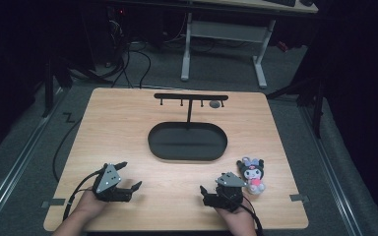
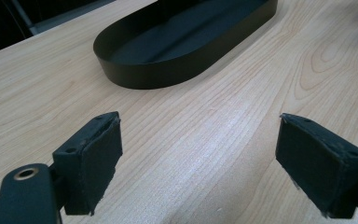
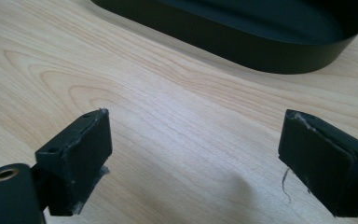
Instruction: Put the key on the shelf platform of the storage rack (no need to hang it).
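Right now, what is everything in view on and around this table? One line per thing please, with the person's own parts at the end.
Table: one, light wood, centre of the high view.
Oval tray: one, black, mid-table, nothing in it.
Hook stand: one, black T-shaped bar with pegs, rising from the tray's far side.
Round object: one, grey, by the bar's right end; too small to identify.
Plush toy: one, black, white and pink, on the table just right of the right gripper.
Desk frame: one, white-legged, behind the table.
Left gripper: black, front left, jaws open.
Right gripper: black, front right, jaws open.
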{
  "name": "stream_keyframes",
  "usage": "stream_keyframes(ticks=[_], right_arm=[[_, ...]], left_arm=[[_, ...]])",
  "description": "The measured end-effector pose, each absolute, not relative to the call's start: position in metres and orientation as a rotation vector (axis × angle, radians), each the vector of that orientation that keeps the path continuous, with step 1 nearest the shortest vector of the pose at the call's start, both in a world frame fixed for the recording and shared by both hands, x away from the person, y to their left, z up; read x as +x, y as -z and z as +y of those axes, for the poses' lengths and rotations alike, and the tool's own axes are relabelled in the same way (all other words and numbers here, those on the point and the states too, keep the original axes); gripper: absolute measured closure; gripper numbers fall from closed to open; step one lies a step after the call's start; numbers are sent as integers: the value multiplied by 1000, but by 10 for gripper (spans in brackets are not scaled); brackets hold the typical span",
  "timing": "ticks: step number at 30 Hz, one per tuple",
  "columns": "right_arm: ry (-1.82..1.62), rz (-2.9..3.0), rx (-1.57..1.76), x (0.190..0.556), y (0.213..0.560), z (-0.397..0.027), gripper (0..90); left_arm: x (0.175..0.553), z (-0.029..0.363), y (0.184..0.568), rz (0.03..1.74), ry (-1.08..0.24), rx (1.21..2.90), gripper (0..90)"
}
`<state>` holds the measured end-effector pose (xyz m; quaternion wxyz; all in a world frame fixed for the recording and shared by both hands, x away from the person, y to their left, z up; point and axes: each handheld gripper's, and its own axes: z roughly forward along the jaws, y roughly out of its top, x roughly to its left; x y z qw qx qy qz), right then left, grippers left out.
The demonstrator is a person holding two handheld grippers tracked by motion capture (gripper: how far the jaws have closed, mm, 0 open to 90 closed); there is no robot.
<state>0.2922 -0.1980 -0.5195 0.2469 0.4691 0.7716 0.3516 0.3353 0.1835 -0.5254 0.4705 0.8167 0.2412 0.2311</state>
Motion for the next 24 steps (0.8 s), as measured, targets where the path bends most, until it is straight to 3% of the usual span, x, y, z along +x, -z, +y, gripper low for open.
stream_keyframes(ticks=[24], right_arm=[[-970, 2089, 1304, 293, 521, -207, 34]], left_arm=[[336, 183, 525, 595, -560, 2006, 154]])
